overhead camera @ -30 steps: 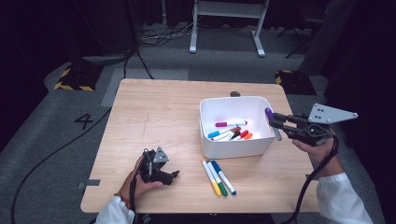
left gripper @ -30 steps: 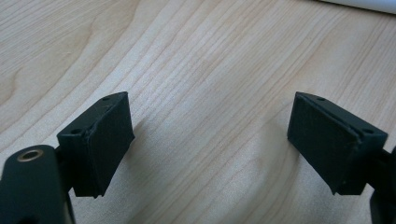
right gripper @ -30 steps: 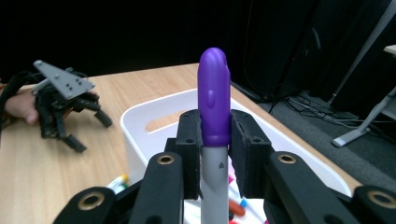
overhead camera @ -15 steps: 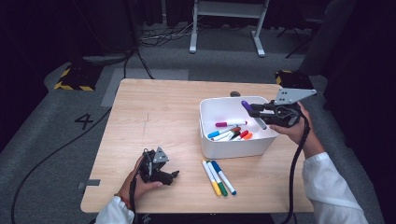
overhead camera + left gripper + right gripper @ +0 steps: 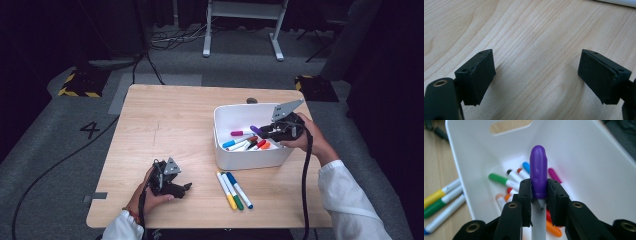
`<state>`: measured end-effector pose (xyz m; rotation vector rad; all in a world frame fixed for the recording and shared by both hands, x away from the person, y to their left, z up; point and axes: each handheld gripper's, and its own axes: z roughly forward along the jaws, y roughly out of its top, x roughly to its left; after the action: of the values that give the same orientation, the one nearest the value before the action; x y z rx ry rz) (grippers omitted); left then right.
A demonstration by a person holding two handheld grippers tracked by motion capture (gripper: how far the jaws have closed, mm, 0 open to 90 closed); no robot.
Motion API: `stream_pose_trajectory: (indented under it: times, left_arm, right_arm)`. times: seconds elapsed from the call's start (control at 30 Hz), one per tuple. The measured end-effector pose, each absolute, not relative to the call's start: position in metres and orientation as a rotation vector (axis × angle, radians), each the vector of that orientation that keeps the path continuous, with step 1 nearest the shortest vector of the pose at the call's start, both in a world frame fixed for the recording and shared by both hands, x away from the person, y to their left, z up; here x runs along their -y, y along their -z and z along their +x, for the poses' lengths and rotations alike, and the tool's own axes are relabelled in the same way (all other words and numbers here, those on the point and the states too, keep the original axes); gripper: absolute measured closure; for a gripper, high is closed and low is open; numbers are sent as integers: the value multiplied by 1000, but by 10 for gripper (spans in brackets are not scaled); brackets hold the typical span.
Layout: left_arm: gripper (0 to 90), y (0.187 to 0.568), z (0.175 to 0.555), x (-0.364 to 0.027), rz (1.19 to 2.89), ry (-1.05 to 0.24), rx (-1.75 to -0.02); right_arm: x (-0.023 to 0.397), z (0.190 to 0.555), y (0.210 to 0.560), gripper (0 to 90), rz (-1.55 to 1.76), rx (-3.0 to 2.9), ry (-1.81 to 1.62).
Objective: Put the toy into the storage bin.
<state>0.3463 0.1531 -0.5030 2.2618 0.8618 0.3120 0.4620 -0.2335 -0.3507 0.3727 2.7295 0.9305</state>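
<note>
One surface (image 5: pixel 165 125) of pale wood carries everything here, and the white bin (image 5: pixel 240 160) sits toward its 3 o'clock side. The right tool (image 5: pixel 264 131) hangs over that bin, its jaws clamped on a purple marker (image 5: pixel 538 176) just below the cap, cap pointing into the bin. To finish this step well, I would bring the marker low over the heap of markers (image 5: pixel 245 143) on the bin floor, level it out, and only then let the jaws part, so it lies down among the others and does not bounce off the wall. The left tool (image 5: pixel 185 188) rests near the surface's 7 o'clock corner, jaws standing apart with bare wood between them. Three loose markers (image 5: pixel 234 190), yellow, green and blue, lie at 6 o'clock of the bin and look like the next ones to collect.

The purple marker's barrel is hidden behind the jaws in the right gripper view. From above, the hand covers the bin's 3 o'clock rim, and a small dark thing (image 5: pixel 252 100) at the bin's 12 o'clock edge is too small to identify.
</note>
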Motion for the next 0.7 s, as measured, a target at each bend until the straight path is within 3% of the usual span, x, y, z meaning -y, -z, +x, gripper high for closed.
stream_pose_trajectory:
  times: [0.4,0.53,0.7]
  left_arm:
    - [144,503,346,-153,2262,-313,-861]
    - [144,503,346,-153,2263,-313,-861]
    - [144,503,346,-153,2262,-312,-860]
  right_arm:
    - [218,454,364,737,288,-2901,-751]
    - [217,455,364,633,348,-2863,-759]
    - [222,453,362,573,388,-2818,-836]
